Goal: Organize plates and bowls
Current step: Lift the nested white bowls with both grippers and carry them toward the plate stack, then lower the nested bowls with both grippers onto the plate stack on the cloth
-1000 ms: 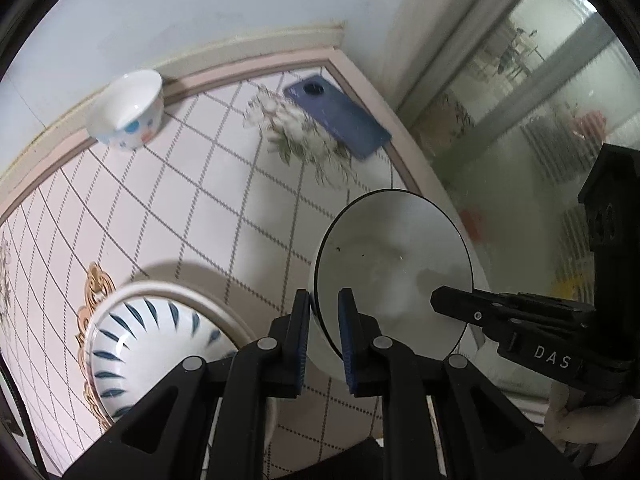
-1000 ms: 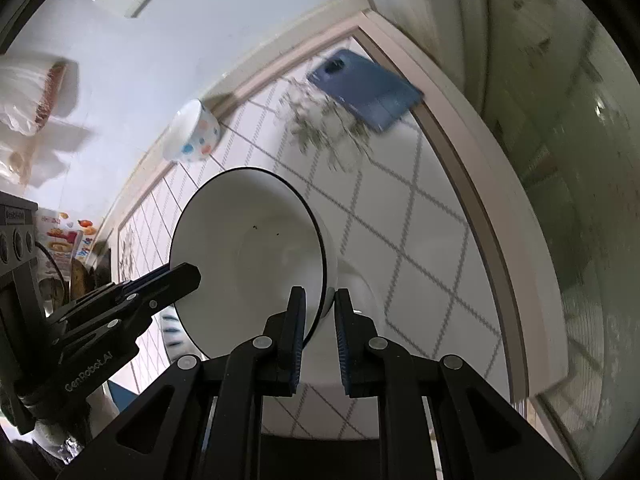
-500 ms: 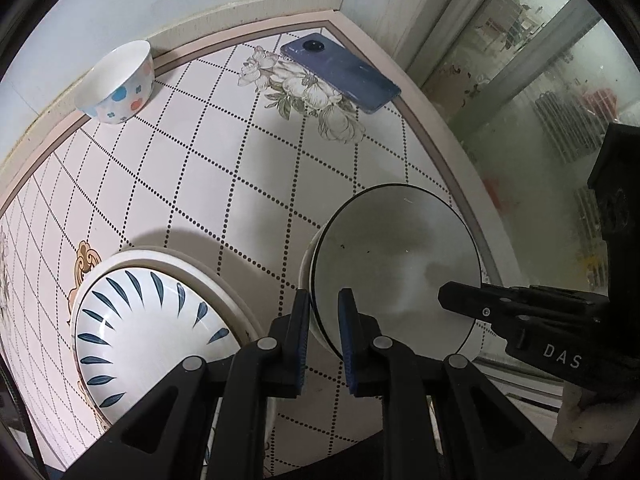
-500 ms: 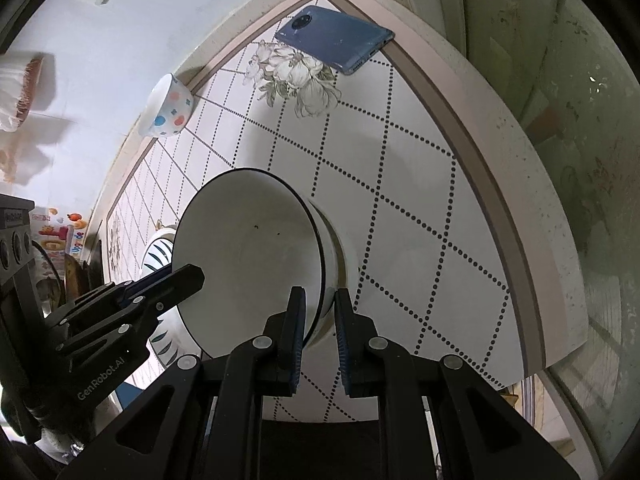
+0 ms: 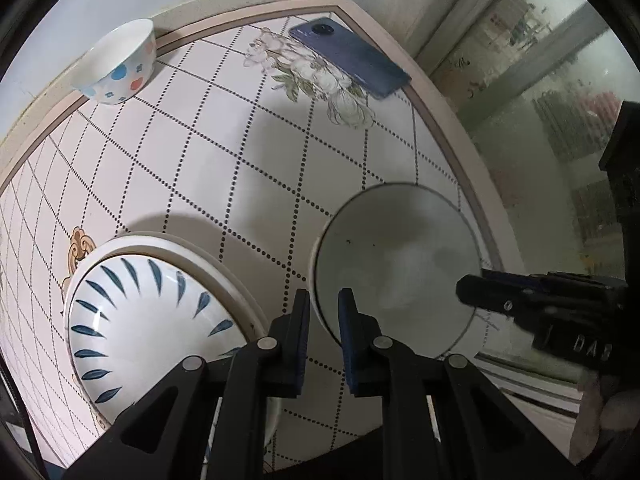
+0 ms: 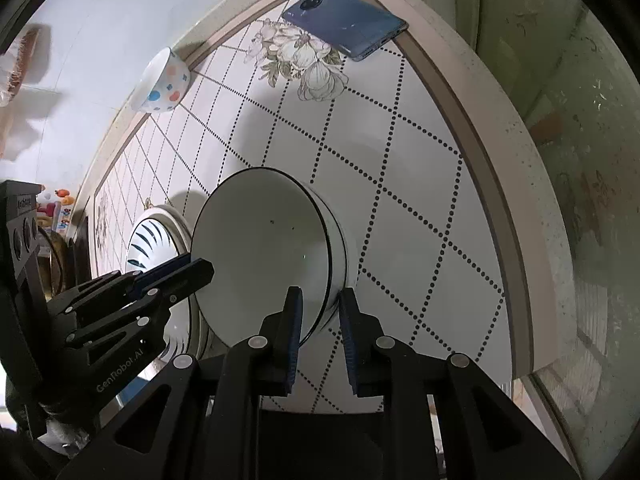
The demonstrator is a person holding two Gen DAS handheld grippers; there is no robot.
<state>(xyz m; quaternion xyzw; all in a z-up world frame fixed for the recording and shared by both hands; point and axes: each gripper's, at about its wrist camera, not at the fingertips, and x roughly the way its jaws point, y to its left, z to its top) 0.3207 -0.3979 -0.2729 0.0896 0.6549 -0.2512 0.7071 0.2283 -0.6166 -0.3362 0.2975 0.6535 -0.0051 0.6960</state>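
Two claws set our white bowl (image 5: 394,264) on the counter (image 5: 200,168): left claw (image 5: 324,320) pinches its rim, right claw (image 6: 319,318) has just been opening around the rim; dotted bowl (image 5: 116,66) remains.

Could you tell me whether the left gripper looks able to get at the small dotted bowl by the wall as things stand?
Probably not yet: the left gripper is shut on the rim of the white bowl. The tablecloth toward the dotted bowl lies bare.

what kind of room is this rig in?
Probably a home kitchen or dining corner: a table with a tile-pattern cover, household bowls like the polka-dot bowl, and a phone left by the wall.
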